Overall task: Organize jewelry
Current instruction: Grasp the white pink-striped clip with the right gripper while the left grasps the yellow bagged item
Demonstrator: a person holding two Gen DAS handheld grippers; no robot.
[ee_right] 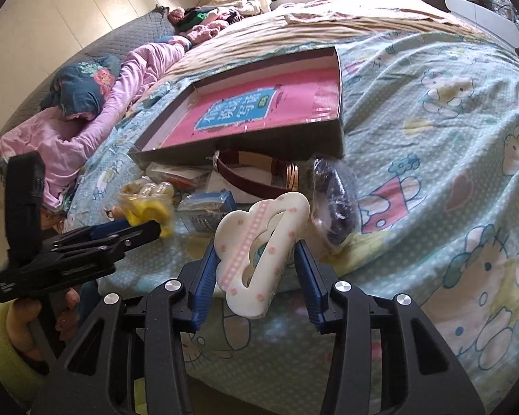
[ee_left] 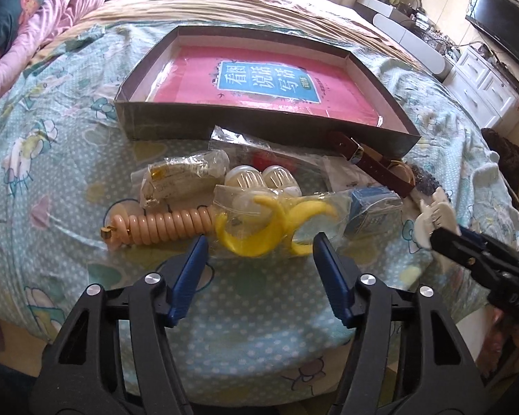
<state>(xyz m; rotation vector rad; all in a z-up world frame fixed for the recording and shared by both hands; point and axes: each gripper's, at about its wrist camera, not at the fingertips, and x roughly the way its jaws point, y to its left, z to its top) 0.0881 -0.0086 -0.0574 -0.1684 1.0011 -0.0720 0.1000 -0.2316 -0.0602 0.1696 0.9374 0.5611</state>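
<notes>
A dark shallow box (ee_left: 259, 128) with a pink book inside lies on the bed; it also shows in the right wrist view (ee_right: 245, 147). In front of it lies a pile of accessories: a peach spiral hair tie (ee_left: 162, 226), a yellow clip in a plastic bag (ee_left: 259, 231), a brown strap (ee_left: 373, 166). My left gripper (ee_left: 259, 245) is open just short of the yellow clip. My right gripper (ee_right: 256, 263) is shut on a white cloud-shaped hair clip (ee_right: 259, 252) and holds it above the bedsheet; the clip also shows in the left wrist view (ee_left: 432, 212).
A bag of dark beads (ee_right: 335, 200) lies right of the strap. A small blue box (ee_left: 373, 212) lies by the yellow clip. Pink bedding (ee_left: 45, 27) is piled at the far left. A white cabinet (ee_left: 481, 83) and television stand at the right.
</notes>
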